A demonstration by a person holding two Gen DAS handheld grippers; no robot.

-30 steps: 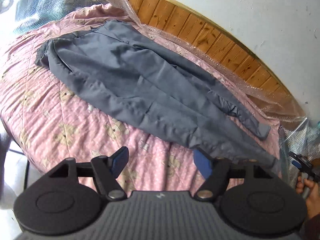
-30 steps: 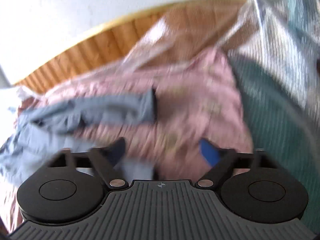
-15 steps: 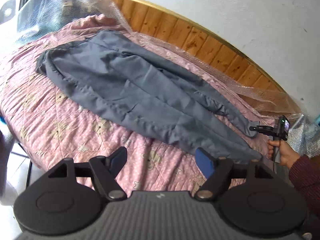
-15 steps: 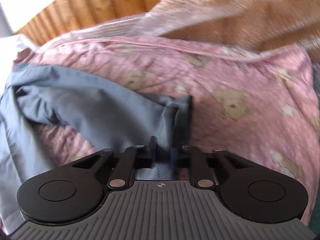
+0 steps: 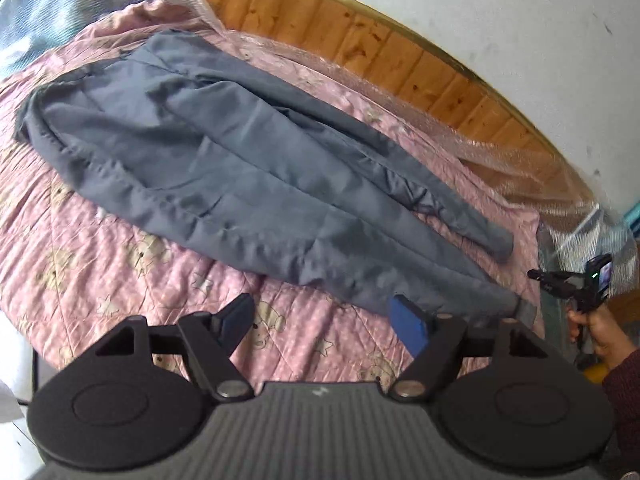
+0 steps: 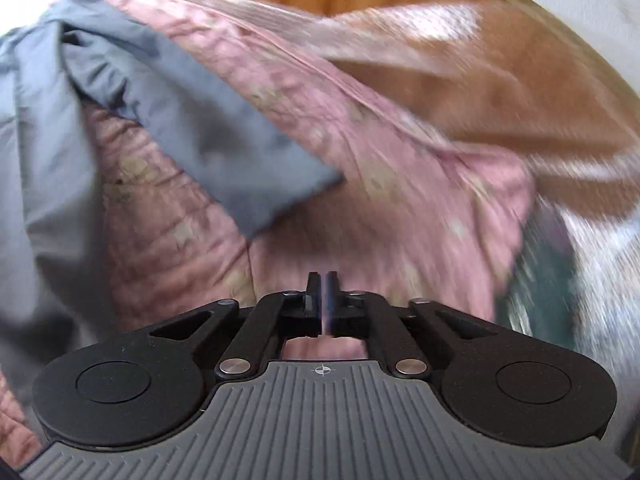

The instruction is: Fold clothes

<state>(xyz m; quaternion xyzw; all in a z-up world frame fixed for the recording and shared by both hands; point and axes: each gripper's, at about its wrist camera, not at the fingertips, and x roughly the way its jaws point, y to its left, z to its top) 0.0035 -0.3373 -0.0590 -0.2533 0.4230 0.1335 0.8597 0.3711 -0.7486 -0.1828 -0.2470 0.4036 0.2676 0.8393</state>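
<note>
Half a second back the right gripper (image 6: 323, 300) was pinched on the cuff of the grey trousers (image 5: 248, 184), and now that cuff has slipped free and lies flat on the pink quilt (image 5: 120, 280), up and to the left of the fingertips with a stretch of bare quilt between. Its jaws have just been easing apart a touch, though they only show a thin slit and nothing sits in it, so basically together and empty. That view is pretty smeared, so details past the quilt edge are mush. From the left wrist view, the trousers are spread lengthwise across the quilt, waistband at the far left, both legs running down to the right, with the wooden headboard (image 5: 400, 52) behind them. The left gripper (image 5: 326, 320) hangs over the near side of the bed with its blue pads (image 5: 408, 324) wide apart, holding nothing; the right pad sits just in front of the hem of the near leg, the left pad over plain quilt. Off at the right edge you can see a hand (image 5: 596, 328) in a dark red sleeve carrying the other gripper, beside the leg ends.
</note>
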